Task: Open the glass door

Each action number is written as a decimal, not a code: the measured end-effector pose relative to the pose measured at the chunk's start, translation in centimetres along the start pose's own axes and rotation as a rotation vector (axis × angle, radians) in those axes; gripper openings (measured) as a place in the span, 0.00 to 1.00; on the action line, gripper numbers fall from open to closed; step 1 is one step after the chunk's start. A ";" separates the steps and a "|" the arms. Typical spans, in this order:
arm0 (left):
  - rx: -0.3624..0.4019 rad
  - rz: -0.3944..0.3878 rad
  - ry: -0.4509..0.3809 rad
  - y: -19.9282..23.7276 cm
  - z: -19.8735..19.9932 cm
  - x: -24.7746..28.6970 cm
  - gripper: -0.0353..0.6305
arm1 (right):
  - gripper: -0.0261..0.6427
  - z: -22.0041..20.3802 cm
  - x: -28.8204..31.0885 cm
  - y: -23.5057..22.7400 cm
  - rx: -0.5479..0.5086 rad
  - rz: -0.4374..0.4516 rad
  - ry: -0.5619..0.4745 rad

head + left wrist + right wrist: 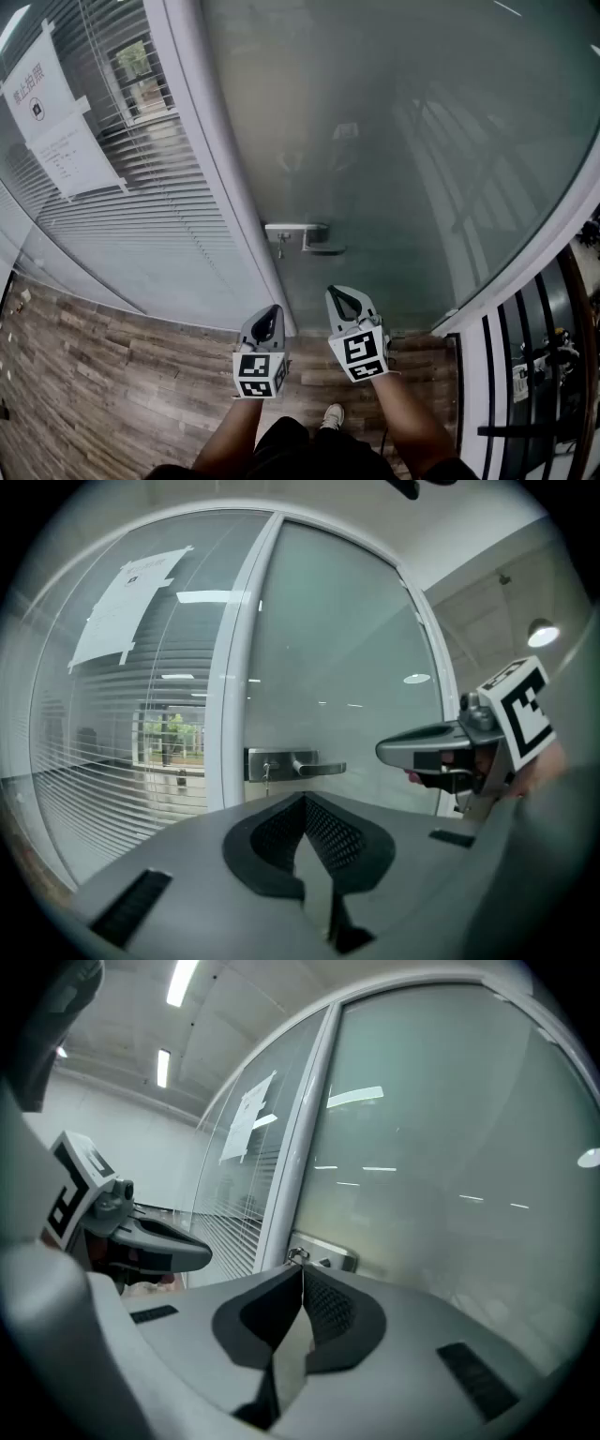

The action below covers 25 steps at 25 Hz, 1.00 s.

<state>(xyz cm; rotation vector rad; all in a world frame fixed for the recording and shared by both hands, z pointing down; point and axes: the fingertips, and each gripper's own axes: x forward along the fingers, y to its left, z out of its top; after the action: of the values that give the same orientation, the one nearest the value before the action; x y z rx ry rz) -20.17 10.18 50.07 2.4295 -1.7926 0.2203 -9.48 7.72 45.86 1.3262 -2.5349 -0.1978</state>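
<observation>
A frosted glass door stands closed in front of me, with a metal lever handle and a key hanging under its lock plate. In the left gripper view the lever handle is straight ahead, some way off. My left gripper and right gripper hover side by side below the handle, both shut and holding nothing. The right gripper is nearer the door. In the right gripper view the lock plate shows just beyond the tips of my right gripper.
A white frame post separates the door from a glass wall with blinds, where paper notices hang. Wood-plank floor lies underfoot. A white frame and dark railing stand at the right.
</observation>
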 end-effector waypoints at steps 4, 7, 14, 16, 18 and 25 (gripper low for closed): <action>0.008 -0.016 0.027 0.7 -0.5 1.8 0.06 | 0.11 0.3 3.5 -0.3 -0.176 0.088 0.086; 0.017 -0.037 0.042 1.7 -0.9 3.6 0.06 | 0.19 0.0 6.6 -0.9 -0.338 0.158 0.164; 0.023 -0.068 0.052 3.8 -1.4 7.2 0.06 | 0.27 -2.5 12.0 -1.7 -0.566 0.342 0.367; 0.012 -0.088 0.051 3.5 -1.3 8.0 0.06 | 0.27 -3.7 12.8 -2.0 -0.624 0.381 0.436; 0.000 -0.110 0.053 2.7 -1.6 8.5 0.06 | 0.27 -4.9 13.4 -2.3 -0.670 0.396 0.489; -0.003 -0.177 0.062 1.3 -2.4 9.0 0.06 | 0.27 -8.1 14.7 -1.8 -0.707 0.494 0.619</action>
<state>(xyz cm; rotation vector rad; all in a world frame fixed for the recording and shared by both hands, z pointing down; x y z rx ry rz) -18.92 1.82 54.13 2.5305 -1.5416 0.2725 -13.62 -5.29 55.77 0.3865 -1.8957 -0.4424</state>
